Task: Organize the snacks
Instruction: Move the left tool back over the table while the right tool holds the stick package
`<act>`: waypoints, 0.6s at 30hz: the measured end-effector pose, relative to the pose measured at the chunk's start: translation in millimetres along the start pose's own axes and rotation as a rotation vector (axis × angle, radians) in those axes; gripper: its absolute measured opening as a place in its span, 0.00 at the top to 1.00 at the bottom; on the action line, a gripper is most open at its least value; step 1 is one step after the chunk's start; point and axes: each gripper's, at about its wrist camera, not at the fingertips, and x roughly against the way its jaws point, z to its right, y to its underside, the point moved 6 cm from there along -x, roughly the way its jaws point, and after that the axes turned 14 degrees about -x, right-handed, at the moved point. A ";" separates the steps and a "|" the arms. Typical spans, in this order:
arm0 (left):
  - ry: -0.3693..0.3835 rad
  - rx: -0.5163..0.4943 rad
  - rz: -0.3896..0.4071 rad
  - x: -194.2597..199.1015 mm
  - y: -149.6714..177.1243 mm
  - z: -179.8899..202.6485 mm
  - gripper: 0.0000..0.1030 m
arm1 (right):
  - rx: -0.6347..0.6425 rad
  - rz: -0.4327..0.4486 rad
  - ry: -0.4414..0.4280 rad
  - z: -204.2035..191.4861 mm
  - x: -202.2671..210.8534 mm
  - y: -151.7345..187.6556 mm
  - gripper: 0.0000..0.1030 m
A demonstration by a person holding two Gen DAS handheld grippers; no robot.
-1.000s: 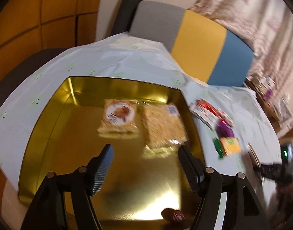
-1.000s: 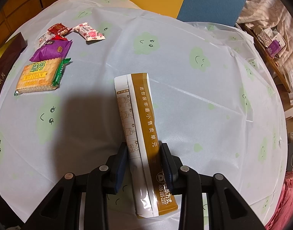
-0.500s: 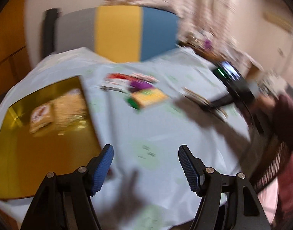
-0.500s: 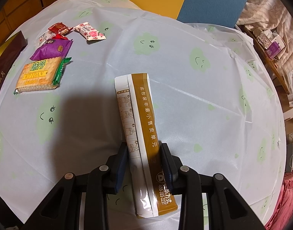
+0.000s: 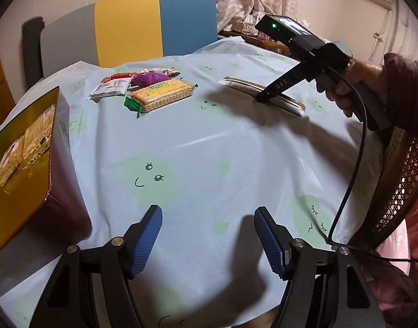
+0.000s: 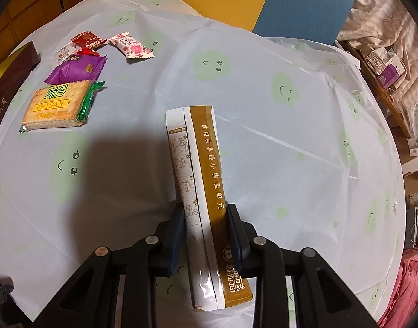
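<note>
1. Gold-lined box (image 5: 20, 164) stands at the left edge of the desk (image 5: 209, 147); two packets (image 5: 25, 142) already lie inside it, so part of the sorting appears done.
2. Right claw (image 6: 206, 224) is closed on the near half of a long brown-and-white sachet (image 6: 200, 180), pads pressed to both long edges. The sachet lies on or just above the desk; which one cannot be told.
3. Left claw (image 5: 207, 237) is wide open and empty, hovering over bare cloth at the near edge.
4. Outstanding, far left: a cracker pack (image 6: 55, 106), a purple packet (image 6: 77, 68), a red packet (image 6: 86, 39), a pink-flowered candy (image 6: 131, 46) and a white packet (image 5: 112, 87) lie loose in a cluster.
5. Judgement: the task is under halfway, with the sachet and five loose items left to box.
</note>
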 end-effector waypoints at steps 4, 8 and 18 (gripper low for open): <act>0.002 0.005 0.023 0.3 2.7 -2.3 0.32 | -0.022 -0.004 0.002 0.9 0.8 0.1 0.74; 0.013 0.012 0.038 0.3 4.1 -4.1 0.32 | -0.059 -0.017 -0.012 2.9 3.9 -2.0 0.75; 0.014 0.004 0.054 -0.9 4.0 -1.1 0.26 | 0.031 0.030 -0.178 -50.9 54.1 -7.8 0.75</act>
